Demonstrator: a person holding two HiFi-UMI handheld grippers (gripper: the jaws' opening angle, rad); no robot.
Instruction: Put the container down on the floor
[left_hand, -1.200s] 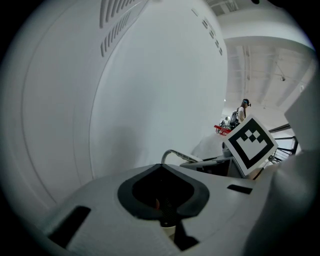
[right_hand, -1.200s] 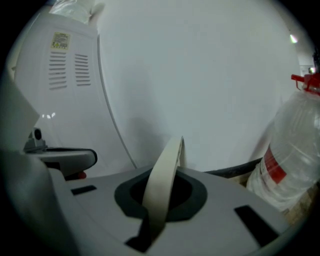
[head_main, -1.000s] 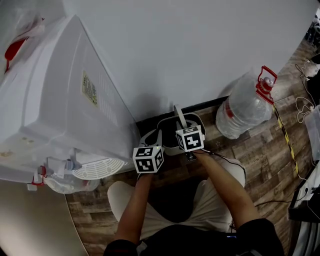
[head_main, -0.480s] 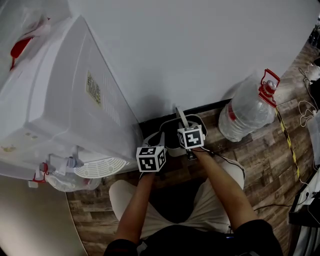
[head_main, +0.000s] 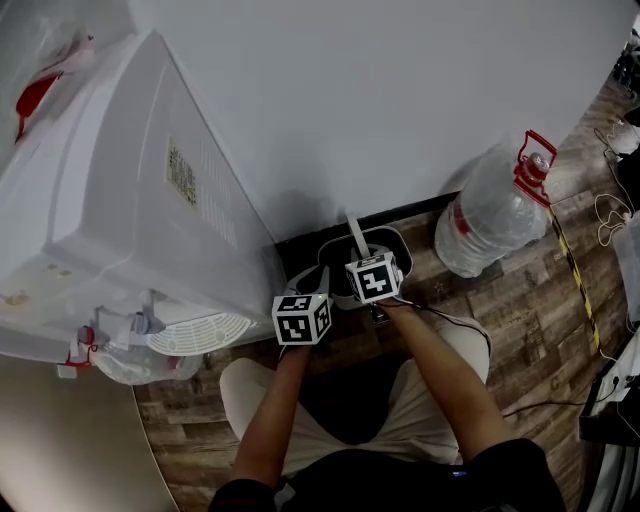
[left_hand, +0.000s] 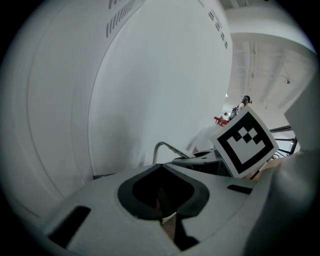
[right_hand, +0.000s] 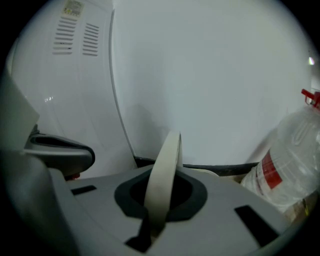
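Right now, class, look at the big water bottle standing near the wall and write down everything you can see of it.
The water bottle is a large jug of clear plastic, pale and see-through. It has a red band round its body and a red carrying handle at the neck. It sits on the wooden floor, close to the white wall and its dark skirting. Whether it touches the wall, or holds water, cannot be told. Only the floor is seen touching it.

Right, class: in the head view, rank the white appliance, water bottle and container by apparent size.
1. white appliance, largest, though nearest the camera.
2. water bottle.
3. container, only partly visible.
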